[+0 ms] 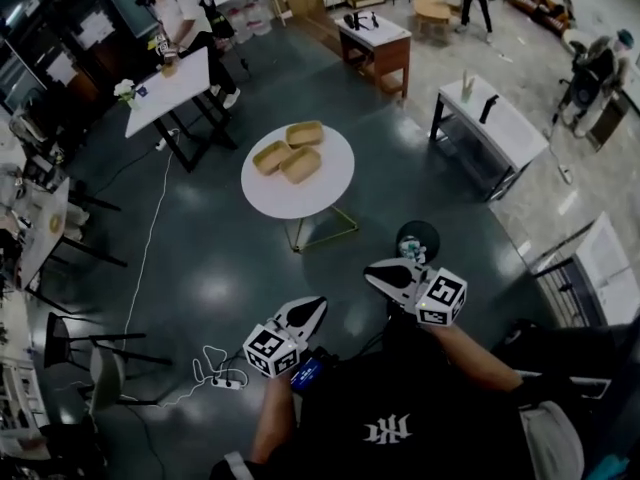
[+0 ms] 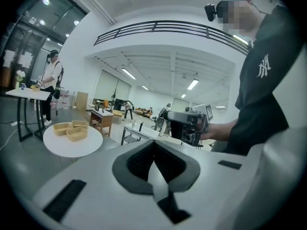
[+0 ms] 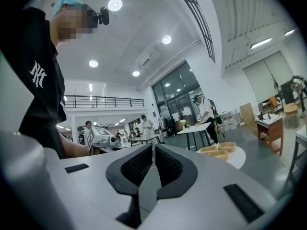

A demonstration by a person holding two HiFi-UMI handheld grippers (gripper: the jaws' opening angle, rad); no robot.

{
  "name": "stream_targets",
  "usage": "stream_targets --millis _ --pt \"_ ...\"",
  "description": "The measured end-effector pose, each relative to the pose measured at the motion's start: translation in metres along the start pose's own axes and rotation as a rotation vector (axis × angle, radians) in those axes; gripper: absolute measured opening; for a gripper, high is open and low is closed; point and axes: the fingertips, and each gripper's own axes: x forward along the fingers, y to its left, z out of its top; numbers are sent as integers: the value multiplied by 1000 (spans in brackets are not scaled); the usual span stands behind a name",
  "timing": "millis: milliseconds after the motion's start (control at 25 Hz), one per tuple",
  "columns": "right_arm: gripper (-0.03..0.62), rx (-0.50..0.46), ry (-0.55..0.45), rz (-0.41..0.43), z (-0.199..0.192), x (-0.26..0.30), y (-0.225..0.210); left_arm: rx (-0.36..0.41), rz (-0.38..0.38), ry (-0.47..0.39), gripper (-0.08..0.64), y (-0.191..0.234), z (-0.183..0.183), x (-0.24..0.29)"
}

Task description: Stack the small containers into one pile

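Three small tan containers lie side by side on a round white table [image 1: 300, 200]: one on the left [image 1: 270, 157], one at the back [image 1: 304, 133], one at the front [image 1: 301, 165]. The group also shows in the left gripper view [image 2: 71, 130] and the right gripper view [image 3: 218, 151]. My left gripper [image 1: 318, 304] and right gripper [image 1: 372, 271] hang close to my body, well short of the table, above the dark floor. Both are shut with nothing between the jaws. The right gripper [image 2: 188, 124] faces the left gripper view, and the left gripper [image 3: 98, 137] shows small in the right gripper view.
A person stands at a white desk [image 1: 172, 90] at the back left. A wooden cabinet [image 1: 378, 48] and a white table [image 1: 492, 120] stand behind and right of the round table. A white cable and power strip [image 1: 222, 378] lie on the floor at my left. Chairs [image 1: 70, 340] line the left side.
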Motion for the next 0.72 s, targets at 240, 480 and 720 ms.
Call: stream_targets --millis 240,480,720 --pt "43 1 -2 107 27 20 -63 4 78 -20 2 38 43 43" --pt "43 39 -8 226 53 20 -110 -31 182 -39 2 64 81 82" --pt "43 73 6 278 49 29 -152 -17 245 -26 2 87 92 102"
